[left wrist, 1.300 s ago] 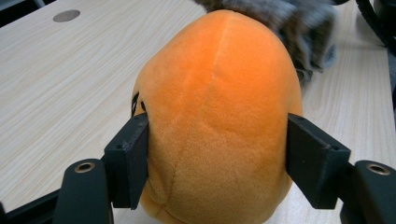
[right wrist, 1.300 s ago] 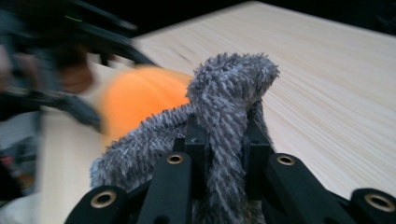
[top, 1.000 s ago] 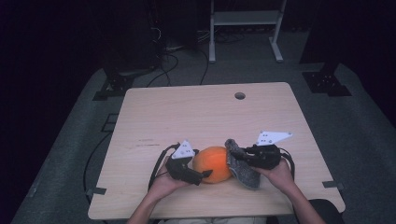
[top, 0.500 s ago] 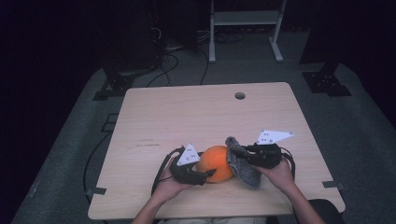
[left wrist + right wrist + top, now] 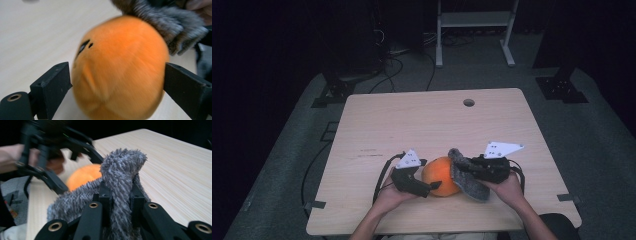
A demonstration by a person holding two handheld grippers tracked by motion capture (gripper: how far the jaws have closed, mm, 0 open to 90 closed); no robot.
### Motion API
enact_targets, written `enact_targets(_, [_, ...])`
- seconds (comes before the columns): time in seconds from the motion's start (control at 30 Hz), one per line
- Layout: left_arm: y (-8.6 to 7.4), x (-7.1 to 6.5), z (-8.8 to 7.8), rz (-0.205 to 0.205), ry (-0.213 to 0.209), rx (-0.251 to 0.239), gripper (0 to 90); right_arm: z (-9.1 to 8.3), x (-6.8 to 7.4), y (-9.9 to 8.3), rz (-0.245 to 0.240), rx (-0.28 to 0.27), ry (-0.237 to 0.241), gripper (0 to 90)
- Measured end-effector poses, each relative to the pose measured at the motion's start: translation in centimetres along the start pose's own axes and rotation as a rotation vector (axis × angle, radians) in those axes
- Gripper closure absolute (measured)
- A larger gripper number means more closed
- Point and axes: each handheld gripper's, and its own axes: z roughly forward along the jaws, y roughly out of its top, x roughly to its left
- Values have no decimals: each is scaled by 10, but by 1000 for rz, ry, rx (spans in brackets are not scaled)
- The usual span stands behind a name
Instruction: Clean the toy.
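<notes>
Two grippers at an orange plush ball (image 5: 442, 175) on the table (image 5: 427, 120).
The left gripper (image 5: 117, 82), its jaws just opened, straddles the ball; the right gripper (image 5: 120, 192) clamps grey fuzzy fabric (image 5: 122, 170).

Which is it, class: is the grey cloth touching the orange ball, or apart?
Touching. The left gripper view shows the grey cloth lying on the orange ball at its upper right, no gap.
</notes>
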Motion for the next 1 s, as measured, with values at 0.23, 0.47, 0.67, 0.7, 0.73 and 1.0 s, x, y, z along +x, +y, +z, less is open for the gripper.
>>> enact_targets(0.23, [0, -14, -8, 146, 76, -35, 332, 0, -13, -6, 18, 45, -63, 767])
enact_targets(0.47, [5, -20, -13, 175, 103, -34, 344, -2, -15, -7, 37, 35, -54, 767])
enact_targets(0.67, [4, -20, -9, 158, 112, -20, 340, 5, 6, 2, -32, -9, 32, 763])
enact_targets(0.7, [3, -20, -9, 152, 112, -27, 339, 6, -2, -4, 0, 5, 24, 764])
enact_targets(0.73, [4, -20, -9, 145, 113, -28, 339, 6, -2, -4, 0, 5, 24, 764])
enact_targets(1.0, [7, -14, -14, 90, 96, -51, 336, 2, 7, 4, -9, -43, 39, 764])
